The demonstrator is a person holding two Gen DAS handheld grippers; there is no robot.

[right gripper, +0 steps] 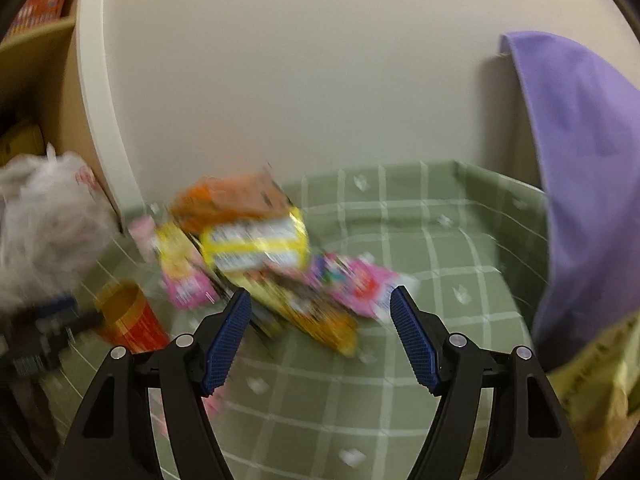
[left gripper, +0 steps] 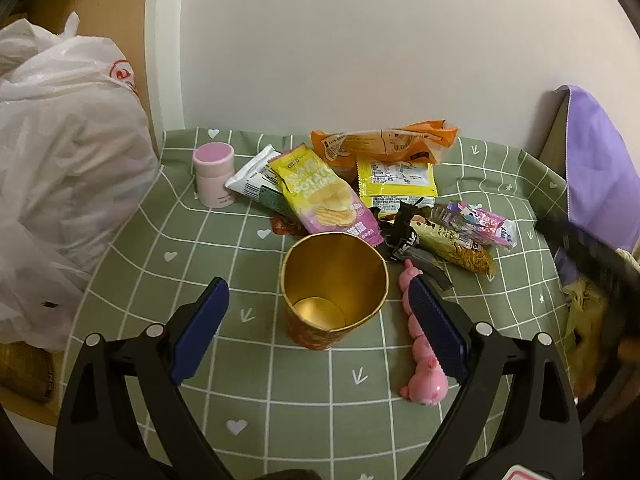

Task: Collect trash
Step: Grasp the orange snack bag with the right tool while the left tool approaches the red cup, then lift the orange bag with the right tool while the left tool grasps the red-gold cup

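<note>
Nearest the left wrist camera: two black arms tipped with blue ribbed pads, the left gripper (left gripper: 320, 318), jaws spread wide and clear of everything. Between those pads, standing upright on the green grid tablecloth (left gripper: 248, 360), an empty paper cup (left gripper: 334, 290) with a gold lining, long axis vertical, mouth facing up, touching neither pad. Just right of the cup, partly behind the right pad, a pink piglet toy (left gripper: 420, 354) lying flat, long axis running from near to far. Behind the cup, a heap of snack wrappers: a yellow and pink potato chip bag (left gripper: 320, 196) pointing diagonally toward the cup, a yellow packet (left gripper: 394, 180), an orange bag (left gripper: 384, 142) crosswise against the wall, a gold noodle packet (left gripper: 456, 246) and a pink wrapper (left gripper: 484, 220) slanting down to the right. Left of the heap, a pink lidded jar (left gripper: 214, 174), upright. Beyond the table's left edge, a white plastic bag (left gripper: 60, 132); at the right edge, purple cloth (left gripper: 596, 168). Bare cloth left of the cup and toward the camera. Right wrist view blurred: right gripper (right gripper: 320, 332) spread wide, holding nothing, hanging above the near end of the wrapper heap, open cloth to its right.
</note>
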